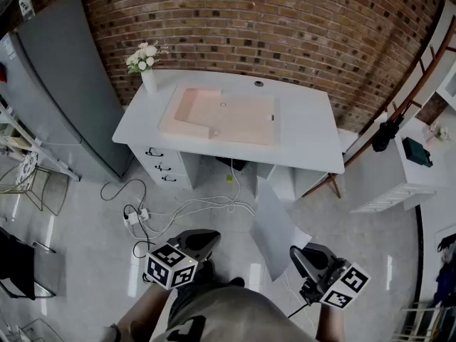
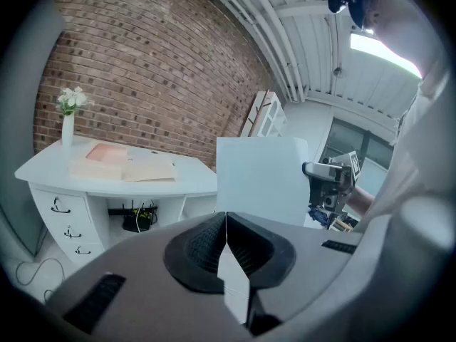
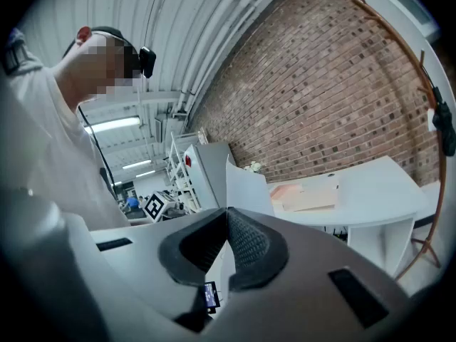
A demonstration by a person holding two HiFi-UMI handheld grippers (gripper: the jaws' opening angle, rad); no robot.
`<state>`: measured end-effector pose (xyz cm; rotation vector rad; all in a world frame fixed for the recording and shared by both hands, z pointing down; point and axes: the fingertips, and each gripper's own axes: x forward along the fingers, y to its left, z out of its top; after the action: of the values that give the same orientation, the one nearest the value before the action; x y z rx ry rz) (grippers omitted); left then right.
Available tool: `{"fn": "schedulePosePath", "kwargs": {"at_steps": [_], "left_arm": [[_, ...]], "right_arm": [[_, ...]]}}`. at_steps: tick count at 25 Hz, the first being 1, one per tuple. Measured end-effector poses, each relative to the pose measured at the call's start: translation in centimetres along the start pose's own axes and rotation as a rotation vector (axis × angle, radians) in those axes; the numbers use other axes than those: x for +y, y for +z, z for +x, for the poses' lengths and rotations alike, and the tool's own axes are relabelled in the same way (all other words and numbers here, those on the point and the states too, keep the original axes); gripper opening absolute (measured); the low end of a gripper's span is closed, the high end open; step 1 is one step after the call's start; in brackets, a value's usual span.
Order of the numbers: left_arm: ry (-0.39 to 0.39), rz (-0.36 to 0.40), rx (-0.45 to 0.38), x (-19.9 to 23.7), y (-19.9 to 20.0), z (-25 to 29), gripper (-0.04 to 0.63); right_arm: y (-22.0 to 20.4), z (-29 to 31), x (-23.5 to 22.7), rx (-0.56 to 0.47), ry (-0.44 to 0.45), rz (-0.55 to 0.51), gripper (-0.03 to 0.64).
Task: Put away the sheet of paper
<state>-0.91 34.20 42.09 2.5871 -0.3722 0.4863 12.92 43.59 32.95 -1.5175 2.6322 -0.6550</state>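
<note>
Paper (image 1: pixel 274 223) is pinched in the right tool (image 1: pixel 301 254); the left tool (image 1: pixel 205 239) is closed and empty. Carrying step, I judge; next, reach the bench (image 1: pixel 306 128).

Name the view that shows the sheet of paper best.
The left gripper view: the sheet of paper faces that camera nearly flat, with the right hand-held gripper at its edge. The head view shows it foreshortened from above; the right gripper view shows it angled, rising from shut jaws.

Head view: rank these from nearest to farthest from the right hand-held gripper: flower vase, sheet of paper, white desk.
1. Sheet of paper, clamped in the right hand-held gripper.
2. White desk, ahead across the floor.
3. Flower vase, on the desk's far left corner.
</note>
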Motion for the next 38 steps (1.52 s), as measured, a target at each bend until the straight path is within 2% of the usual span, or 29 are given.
{"fn": "schedulePosePath", "kwargs": {"at_steps": [4,11,15,22,31,35,38], "left_arm": [[0.006,0.000,-0.017,2.1,0.4,-2.0,0.018],[0.010,-0.011,-0.066,5.6,0.7,-4.8,0.018],[0.015,-0.030,-0.097,7.4,1.1,-5.9,0.018],[-0.007,-0.046,-0.112,9.1,1.0,-6.6,0.018],[0.004,-0.046,-0.139,11.8,1.8,-8.5,0.018],[0.012,-0.060,-0.143,12.9,1.3,-9.1,0.018],[0.018,-0.073,-0.149,13.2,1.2,-9.2,0.018]], "right_arm": [[0.1,2.8,1.3,0.020,-0.019,-0.051,0.023],[1.1,6.9,3.1,-0.001,-0.008,-0.053,0.023],[1.3,8.9,3.7,0.024,-0.024,-0.082,0.023],[1.3,11.4,3.4,0.054,-0.107,-0.136,0.023],[3.0,13.6,2.4,0.007,-0.237,-0.156,0.023],[2.8,14.6,2.4,0.041,-0.277,-0.223,0.023],[2.5,15.3,2.1,0.074,-0.282,-0.236,0.023]]}}
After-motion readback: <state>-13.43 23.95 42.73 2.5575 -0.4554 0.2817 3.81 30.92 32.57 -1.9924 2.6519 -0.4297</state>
